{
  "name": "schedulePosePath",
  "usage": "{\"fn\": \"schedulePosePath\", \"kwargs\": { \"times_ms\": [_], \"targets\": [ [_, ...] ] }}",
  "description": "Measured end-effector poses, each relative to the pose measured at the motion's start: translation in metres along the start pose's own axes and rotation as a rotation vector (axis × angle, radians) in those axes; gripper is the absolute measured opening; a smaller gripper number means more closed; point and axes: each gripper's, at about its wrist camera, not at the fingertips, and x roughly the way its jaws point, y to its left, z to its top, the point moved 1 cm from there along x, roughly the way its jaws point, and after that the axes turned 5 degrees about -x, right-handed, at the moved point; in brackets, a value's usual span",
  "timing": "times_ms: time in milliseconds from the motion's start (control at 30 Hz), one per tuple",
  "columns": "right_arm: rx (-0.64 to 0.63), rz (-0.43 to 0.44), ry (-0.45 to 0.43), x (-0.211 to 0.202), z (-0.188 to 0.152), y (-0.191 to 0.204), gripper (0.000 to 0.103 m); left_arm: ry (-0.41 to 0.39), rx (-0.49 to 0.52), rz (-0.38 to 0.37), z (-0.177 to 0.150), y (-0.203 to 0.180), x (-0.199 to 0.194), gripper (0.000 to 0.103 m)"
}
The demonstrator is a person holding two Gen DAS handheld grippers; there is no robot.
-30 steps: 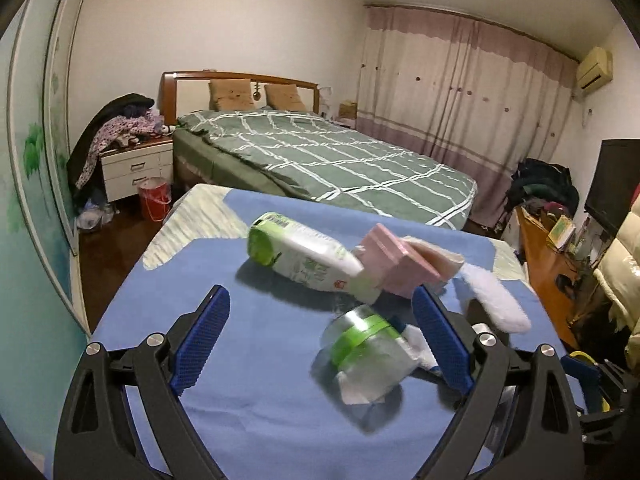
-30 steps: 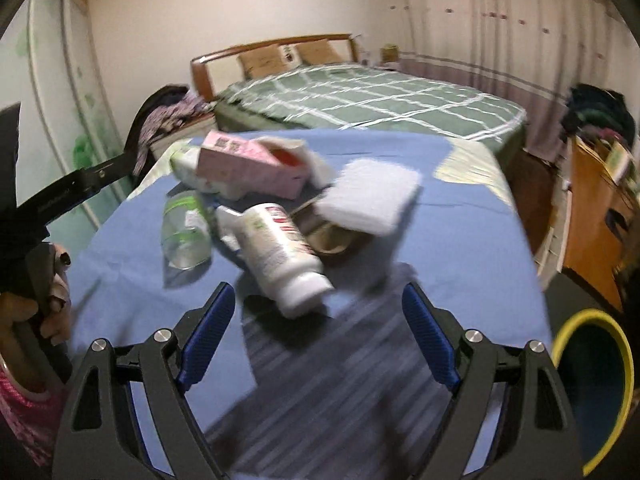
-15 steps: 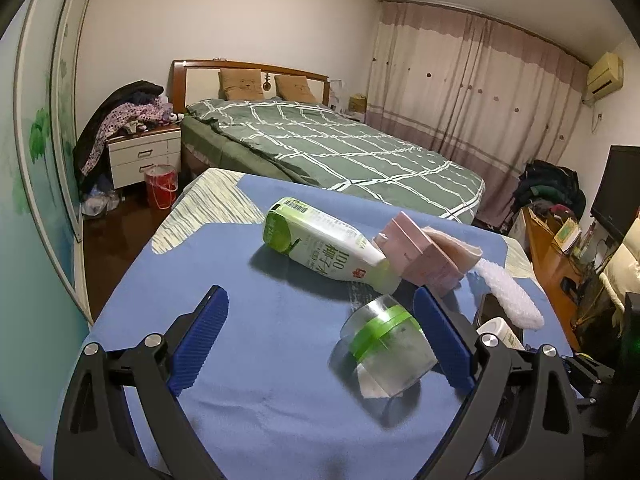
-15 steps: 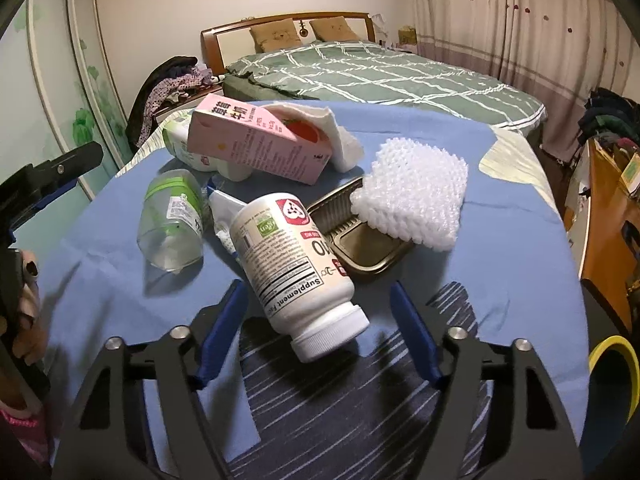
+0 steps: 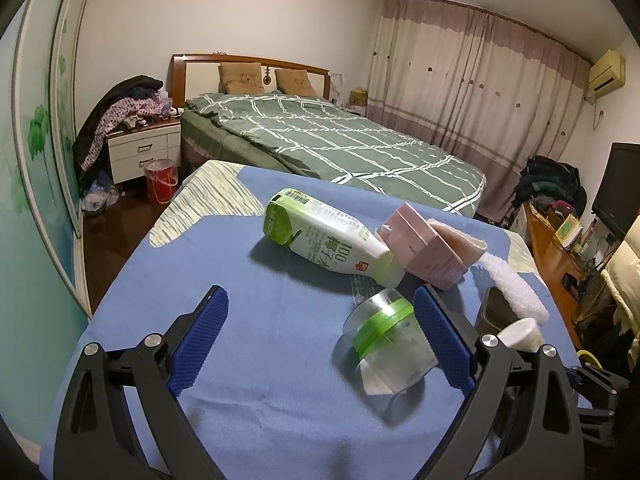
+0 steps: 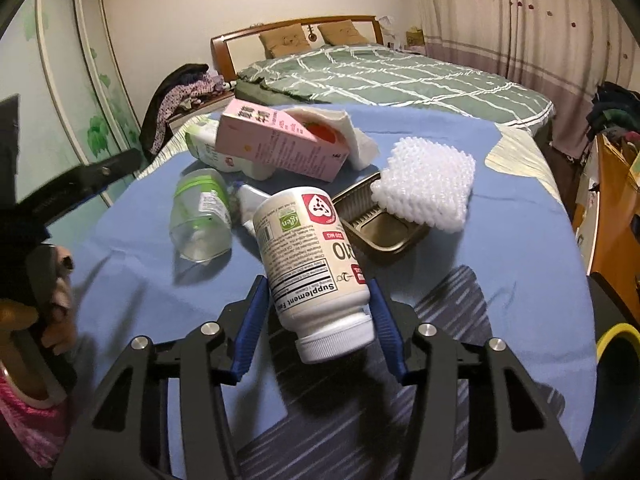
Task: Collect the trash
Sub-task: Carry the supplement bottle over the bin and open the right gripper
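A white supplement bottle (image 6: 312, 264) lies cap toward me on the blue cloth (image 6: 500, 240). My right gripper (image 6: 318, 320) is closing on it, and its blue pads meet the bottle's two sides just above the cap. Behind it lie a clear cup with a green band (image 6: 200, 216), a pink carton (image 6: 276, 140), a brown tray (image 6: 380, 228) and a white foam sheet (image 6: 428, 184). My left gripper (image 5: 320, 336) stands open over the cloth with nothing between its fingers. The clear cup (image 5: 384, 336) lies just inside its right pad. A green and white bottle (image 5: 324, 236) lies beyond.
A yellow-rimmed bin (image 6: 616, 344) stands off the table's right edge. A green bed (image 5: 340, 140) fills the room behind, with a nightstand (image 5: 140, 152) and a red bucket (image 5: 160, 180) at its left. A wooden desk (image 5: 556, 252) is on the right. A hand (image 6: 56, 300) holds the left gripper's handle.
My right gripper has moved in around the supplement bottle and its jaws have narrowed onto it. The left gripper has stayed open and nearly still.
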Motion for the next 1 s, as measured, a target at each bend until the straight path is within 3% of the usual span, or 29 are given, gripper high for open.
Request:
{"fn": "schedulePosePath", "kwargs": {
  "times_ms": [233,467,667,800,867,1000],
  "targets": [
    [0.163,-0.104,-0.049,-0.04,-0.022,-0.043,0.049,0.009,0.005,-0.008,-0.001,0.0,0.002,0.093],
    [0.387,-0.3,-0.078,-0.091,-0.064,-0.124,0.049,0.016,0.022,-0.017,-0.004,-0.005,0.001,0.093],
    [0.574,-0.478,-0.042,-0.114,-0.111,-0.19,0.05,0.025,0.034,-0.021,-0.005,-0.008,0.001,0.093],
    [0.642,-0.533,-0.007,-0.112,-0.13,-0.213,0.05,0.036,0.038,-0.03,-0.007,-0.01,0.003,0.093],
    [0.694,-0.521,-0.004,-0.113,-0.139,-0.222,0.05,0.041,0.039,-0.03,-0.007,-0.009,0.004,0.093],
    [0.691,-0.557,-0.015,-0.118,-0.139,-0.222,0.051,0.051,0.044,-0.038,-0.007,-0.01,0.006,0.093]
  ]
}}
